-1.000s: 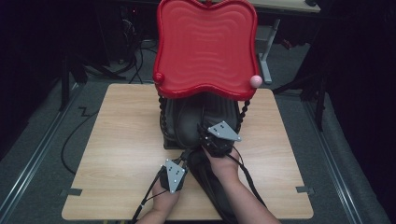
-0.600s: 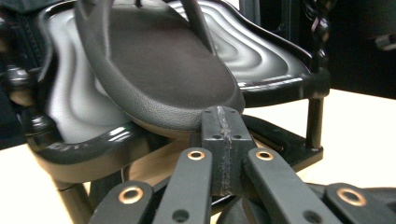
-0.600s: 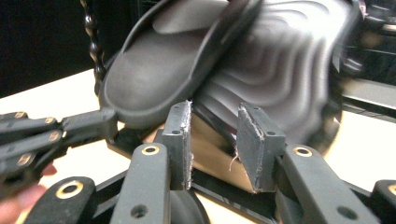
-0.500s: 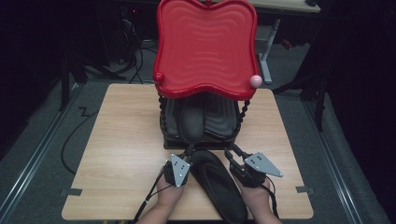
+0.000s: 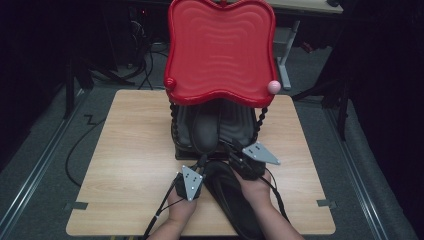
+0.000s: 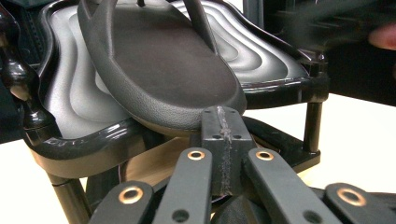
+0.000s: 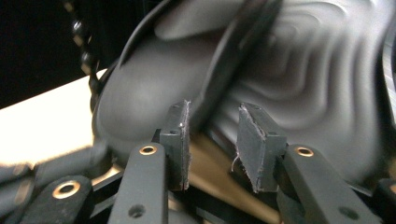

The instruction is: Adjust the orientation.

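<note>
One black flip-flop point(image 6: 159, 65) lying on the rack's black shelf point(image 6: 280, 70); second flip-flop point(image 5: 235, 200) awaiting placement; left gripper point(image 6: 223, 122) pressed together, right gripper point(image 7: 212, 140) spread, empty.

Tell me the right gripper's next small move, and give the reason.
Probably ease the right gripper forward a little until its open jaws straddle the near edge of the flip-flop, then close. Its jaws stand apart with nothing between them, and the flip-flop lies on the black tray with its heel overhanging the front rim. The left gripper sits shut just below that heel.
</note>
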A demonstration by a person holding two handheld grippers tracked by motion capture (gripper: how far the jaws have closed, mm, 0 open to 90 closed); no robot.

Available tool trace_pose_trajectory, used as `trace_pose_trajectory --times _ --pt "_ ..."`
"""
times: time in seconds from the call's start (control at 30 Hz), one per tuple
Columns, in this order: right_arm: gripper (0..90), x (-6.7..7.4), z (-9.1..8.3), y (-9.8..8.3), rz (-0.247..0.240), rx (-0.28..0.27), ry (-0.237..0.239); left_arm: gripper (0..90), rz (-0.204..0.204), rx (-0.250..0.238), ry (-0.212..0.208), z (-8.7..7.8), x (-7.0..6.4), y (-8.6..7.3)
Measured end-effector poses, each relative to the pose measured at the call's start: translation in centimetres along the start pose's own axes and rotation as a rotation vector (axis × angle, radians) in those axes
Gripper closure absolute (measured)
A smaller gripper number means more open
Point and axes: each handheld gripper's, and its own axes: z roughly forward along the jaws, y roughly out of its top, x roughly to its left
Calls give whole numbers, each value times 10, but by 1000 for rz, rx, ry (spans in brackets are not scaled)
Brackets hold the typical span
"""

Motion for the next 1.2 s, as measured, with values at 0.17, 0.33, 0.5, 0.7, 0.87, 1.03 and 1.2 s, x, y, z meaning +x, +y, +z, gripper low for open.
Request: trace_pose_trajectory --times 0.17,0.33,0.5,0.7,0.87,1.03,1.2 --pt "645 12 36 22 -14 28 -4 899 -2 -15 -11 0 1 -1" --pt "711 18 51 30 -23 41 -43 899 -28 -27 2 0 7 2" --pt "741 20 53 34 -11 32 -72 900 -21 -51 22 -4 18 6" --pt "802 19 63 33 -32 55 -75 899 -35 -51 27 2 23 8" --pt "815 20 69 38 -37 47 -84 900 -24 -47 30 6 25 10" --pt "834 20 72 41 -45 49 -101 899 -1 -39 42 13 27 13" --pt "835 19 73 40 -44 58 -106 899 14 -21 57 23 27 14"
